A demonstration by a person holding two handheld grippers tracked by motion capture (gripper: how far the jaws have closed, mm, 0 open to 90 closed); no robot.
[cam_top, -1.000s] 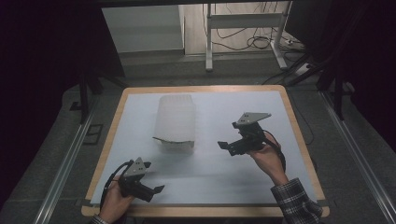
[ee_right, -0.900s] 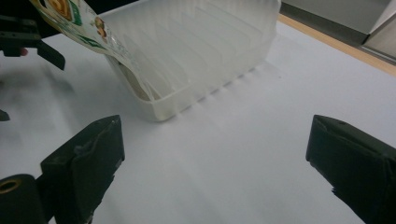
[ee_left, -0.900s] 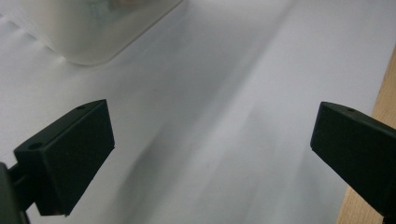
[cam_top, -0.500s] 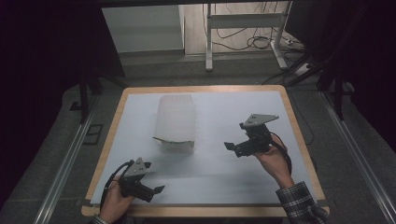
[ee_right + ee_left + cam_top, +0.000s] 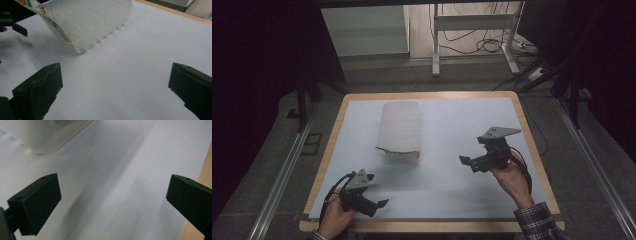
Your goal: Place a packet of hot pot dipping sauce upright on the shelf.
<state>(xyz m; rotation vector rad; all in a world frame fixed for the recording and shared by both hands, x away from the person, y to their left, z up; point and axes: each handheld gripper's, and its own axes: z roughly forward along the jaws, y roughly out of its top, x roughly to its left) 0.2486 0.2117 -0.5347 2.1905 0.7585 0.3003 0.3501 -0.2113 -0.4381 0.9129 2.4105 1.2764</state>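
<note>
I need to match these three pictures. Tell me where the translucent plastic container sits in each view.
High view: plastic container lies left of centre on the white sheet.
Left gripper view: its rounded corner at top left.
Right gripper view: upper left, printed label at its end.
Shared landmark: the table's wooden edge.

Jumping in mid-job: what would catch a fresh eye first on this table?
The translucent ribbed plastic container stands out, lying alone on the white sheet toward the table's far left, a printed label peeling at its near end. The right gripper hangs to its right, open with nothing between the jaws. The left gripper sits open at the near left edge.
</note>
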